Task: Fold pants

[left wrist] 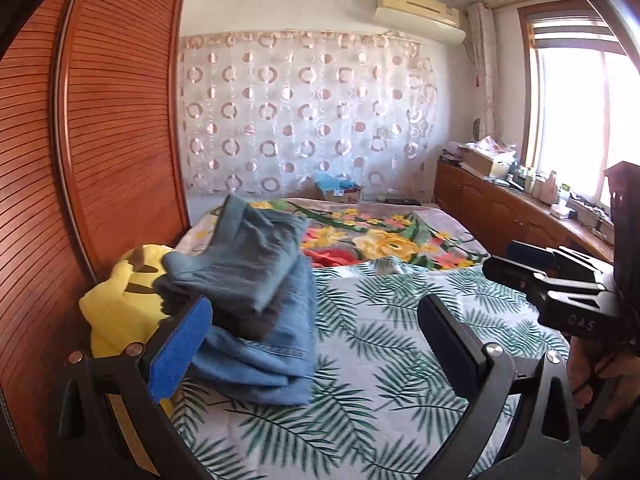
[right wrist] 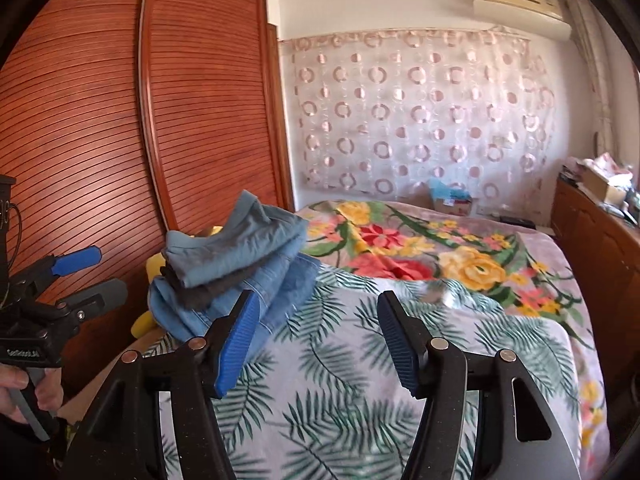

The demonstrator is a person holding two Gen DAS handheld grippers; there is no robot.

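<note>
so from what i can see you're basically between pairs right now. the stack of folded pants (left wrist: 248, 292) sits at the left side of the bed (left wrist: 400, 360), right by the wooden wardrobe (left wrist: 100, 140), partly resting on a yellow plush toy (left wrist: 120, 300). looks like a few pairs in there: light blue denim on the bottom, something dark in the middle, a grey-blue pair on top. the top one sits a bit skewed, with its far corner sticking up, so i wouldn't call it super tidy, but it reads as folded.

your left gripper (left wrist: 316, 328) is spread wide with nothing between the pads, sitting just beside the stack, not touching it as far as i can tell. your right gripper (right wrist: 316, 340) is spread too, nothing pinched, pointing out over the leaf-print sheet (right wrist: 340, 380).

the rest of the bed is just that sheet and the floral blanket (right wrist: 420, 252) further back, and i don't see any unfolded pants lying on either. so my guess is the pairs in view are done, and what's left depends on whether another pair is waiting somewhere out of frame. can't tell from here.
</note>
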